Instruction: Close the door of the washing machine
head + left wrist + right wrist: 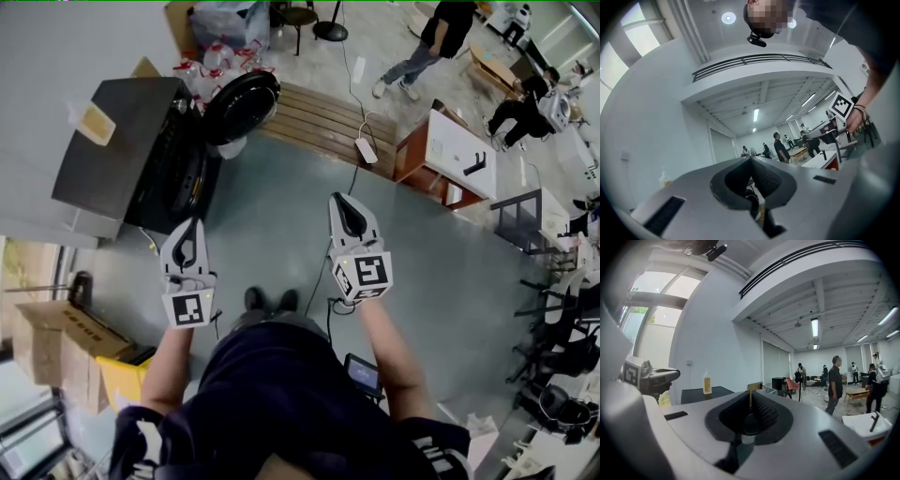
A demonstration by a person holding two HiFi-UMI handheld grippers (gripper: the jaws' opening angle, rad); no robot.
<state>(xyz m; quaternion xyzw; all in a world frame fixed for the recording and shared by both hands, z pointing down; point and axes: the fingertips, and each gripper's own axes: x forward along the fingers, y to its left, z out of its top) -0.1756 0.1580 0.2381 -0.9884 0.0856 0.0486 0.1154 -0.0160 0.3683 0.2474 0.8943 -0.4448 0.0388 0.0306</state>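
The washing machine point(117, 141) stands at the left of the head view, dark grey on top, with its front facing right. Its round black door point(242, 105) hangs swung open at the far end of the front. Both grippers are held out over the grey floor, to the right of the machine and apart from it. My left gripper point(187, 232) is shut and empty, its jaws meeting in the left gripper view point(751, 160). My right gripper point(345, 202) is likewise shut with nothing in it point(750, 395). In the right gripper view, the machine's top point(701, 393) shows ahead to the left.
A yellowish bottle point(96, 124) stands on the machine's top. A wooden slatted platform point(319, 117) with a power strip point(366, 150) lies beyond the door. A white-topped table point(450, 150) stands at the right. Cardboard boxes point(56, 342) sit at the left. People stand at the back.
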